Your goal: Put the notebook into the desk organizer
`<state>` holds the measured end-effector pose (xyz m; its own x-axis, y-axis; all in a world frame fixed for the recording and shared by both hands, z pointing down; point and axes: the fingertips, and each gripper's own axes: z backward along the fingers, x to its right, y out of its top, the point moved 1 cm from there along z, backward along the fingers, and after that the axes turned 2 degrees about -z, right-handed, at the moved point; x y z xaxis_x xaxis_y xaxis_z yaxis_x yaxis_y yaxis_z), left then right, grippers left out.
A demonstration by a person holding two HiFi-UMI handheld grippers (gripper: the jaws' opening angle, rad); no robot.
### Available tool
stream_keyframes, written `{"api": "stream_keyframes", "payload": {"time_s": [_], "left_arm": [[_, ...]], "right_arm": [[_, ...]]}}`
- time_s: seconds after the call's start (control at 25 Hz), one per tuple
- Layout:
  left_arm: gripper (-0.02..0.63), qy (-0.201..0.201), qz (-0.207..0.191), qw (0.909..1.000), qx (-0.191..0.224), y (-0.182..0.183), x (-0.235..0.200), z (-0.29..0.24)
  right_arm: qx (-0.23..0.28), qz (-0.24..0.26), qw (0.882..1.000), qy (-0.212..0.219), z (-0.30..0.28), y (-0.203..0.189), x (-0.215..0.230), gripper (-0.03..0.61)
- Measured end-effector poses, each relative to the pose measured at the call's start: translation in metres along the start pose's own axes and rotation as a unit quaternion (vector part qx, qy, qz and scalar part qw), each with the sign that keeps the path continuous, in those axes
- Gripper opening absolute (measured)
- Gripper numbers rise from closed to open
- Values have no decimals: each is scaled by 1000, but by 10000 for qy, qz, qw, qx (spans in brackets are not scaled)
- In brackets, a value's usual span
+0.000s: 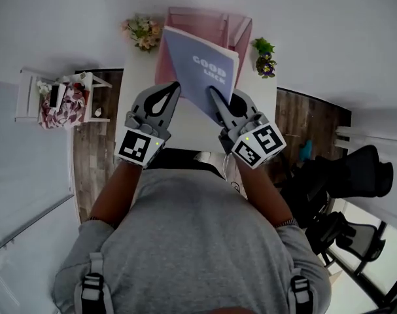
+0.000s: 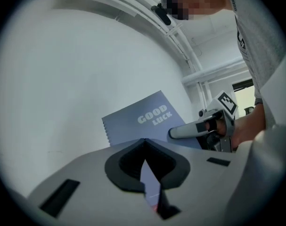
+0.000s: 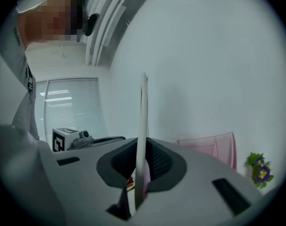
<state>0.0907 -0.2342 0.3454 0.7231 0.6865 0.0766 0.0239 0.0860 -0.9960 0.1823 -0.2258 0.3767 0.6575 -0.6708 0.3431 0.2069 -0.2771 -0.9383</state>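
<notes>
Right gripper (image 1: 214, 95): jaws closed on the near edge of the notebook (image 1: 201, 77). In the right gripper view the notebook runs edge-on between the pads and stands upright above them.

Notebook: lavender-blue cover with white "GOOD LUCK" lettering and a spiral binding on the side away from this gripper. It is held up off the white table (image 1: 139, 90).

Left gripper (image 2: 143, 142): to the left of the right gripper, jaws together at the tips with nothing between them. Its tips lie just beside the notebook's left edge.

Ahead of the right gripper, beyond the notebook: pink desk organizer (image 1: 234, 28) at the far side of the table. From the head view the notebook's far edge overlaps it. Whether the notebook has entered a compartment cannot be told.

Flanking the organizer: pale flowers (image 1: 142, 33) to the far left and a purple potted plant (image 1: 265, 61) to the far right.
</notes>
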Motion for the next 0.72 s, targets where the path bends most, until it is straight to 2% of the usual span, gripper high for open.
{"api": "stream_keyframes", "payload": {"time_s": [0.2, 0.4, 0.6, 0.72], "left_arm": [[18, 82, -16, 9999, 79, 0, -24, -9], [18, -59, -30, 10000, -24, -9, -50, -22], [17, -213, -39, 9996, 192, 0, -67, -39], [17, -265, -41, 9994, 214, -1, -74, -45]], "right_arm": [[-114, -630, 9979, 42, -28, 5, 16, 40], [-291, -1370, 9900, -171, -56, 10, 37, 40], [-69, -2267, 9737, -224, -79, 19, 53, 40], [-155, -2612, 9649, -215, -90, 16, 60, 40]]}}
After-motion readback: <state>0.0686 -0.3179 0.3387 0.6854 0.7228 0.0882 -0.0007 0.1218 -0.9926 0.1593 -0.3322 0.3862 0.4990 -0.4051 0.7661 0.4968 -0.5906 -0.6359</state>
